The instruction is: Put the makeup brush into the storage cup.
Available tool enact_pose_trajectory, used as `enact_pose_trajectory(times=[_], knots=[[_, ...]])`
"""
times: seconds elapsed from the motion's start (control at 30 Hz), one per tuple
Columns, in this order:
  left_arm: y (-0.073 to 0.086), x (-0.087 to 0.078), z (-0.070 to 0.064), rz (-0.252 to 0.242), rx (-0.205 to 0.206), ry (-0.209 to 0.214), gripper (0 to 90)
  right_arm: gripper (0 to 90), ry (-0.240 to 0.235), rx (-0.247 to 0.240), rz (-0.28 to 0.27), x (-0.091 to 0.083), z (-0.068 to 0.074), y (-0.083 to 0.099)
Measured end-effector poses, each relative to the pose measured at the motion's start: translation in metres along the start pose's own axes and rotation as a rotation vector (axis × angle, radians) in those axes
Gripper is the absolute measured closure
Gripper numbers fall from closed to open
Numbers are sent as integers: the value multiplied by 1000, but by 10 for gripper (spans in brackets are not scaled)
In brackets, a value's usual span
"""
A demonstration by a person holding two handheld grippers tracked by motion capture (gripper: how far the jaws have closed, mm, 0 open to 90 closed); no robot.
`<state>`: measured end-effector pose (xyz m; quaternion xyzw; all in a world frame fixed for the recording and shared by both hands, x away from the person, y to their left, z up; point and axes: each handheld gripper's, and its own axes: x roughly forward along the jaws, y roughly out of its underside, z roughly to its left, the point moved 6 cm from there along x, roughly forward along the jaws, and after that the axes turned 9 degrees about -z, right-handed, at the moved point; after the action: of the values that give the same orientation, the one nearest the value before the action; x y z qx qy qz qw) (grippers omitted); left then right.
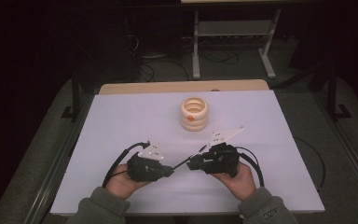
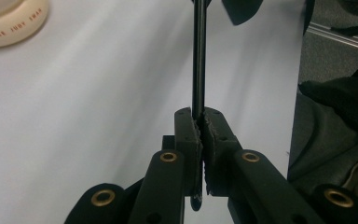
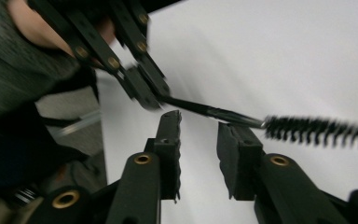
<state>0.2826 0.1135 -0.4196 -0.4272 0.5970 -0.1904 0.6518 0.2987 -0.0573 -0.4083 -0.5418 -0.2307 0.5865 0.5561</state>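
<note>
A thin black brush (image 3: 214,112) with a bristled end (image 3: 317,130) is held by its handle in my left gripper (image 2: 200,123), which is shut on the rod (image 2: 198,56). My right gripper (image 3: 198,123) is open. The handle crosses just past its two fingertips, and the bristles lie beyond one jaw. I cannot tell whether it touches them. In the high view, the left gripper (image 1: 170,170) and right gripper (image 1: 192,162) meet tip to tip near the front of the white table (image 1: 121,121), with the brush (image 1: 185,161) between them.
A cream stack of rings (image 1: 194,113) with a small orange piece (image 1: 191,117) stands at the table's middle, beyond both grippers; its base shows in the left gripper view (image 2: 9,23). A wooden edge (image 1: 182,87) runs along the far side. Cables trail behind each hand.
</note>
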Motion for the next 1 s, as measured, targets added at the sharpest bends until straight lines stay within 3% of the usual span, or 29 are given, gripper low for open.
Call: enact_pose_trajectory(times=[0.17,0.2,0.33,0.4,0.47,0.7,1.0], knots=[[4,9,-3,28,5,2,858,725,-31,50,-31,2,-2,0],[4,11,-3,36,22,3,858,726,-33,58,-37,2,-2,0],[4,16,-6,48,24,6,858,790,-46,61,-45,3,-2,-1],[5,19,-9,54,37,7,852,834,-94,87,-49,3,1,-3],[5,19,-10,59,45,10,848,838,-110,87,-48,3,2,-3],[6,16,-9,42,24,-7,708,843,-71,20,17,1,7,-9],[15,2,-7,9,22,-37,669,843,-17,-13,96,0,6,-11]])
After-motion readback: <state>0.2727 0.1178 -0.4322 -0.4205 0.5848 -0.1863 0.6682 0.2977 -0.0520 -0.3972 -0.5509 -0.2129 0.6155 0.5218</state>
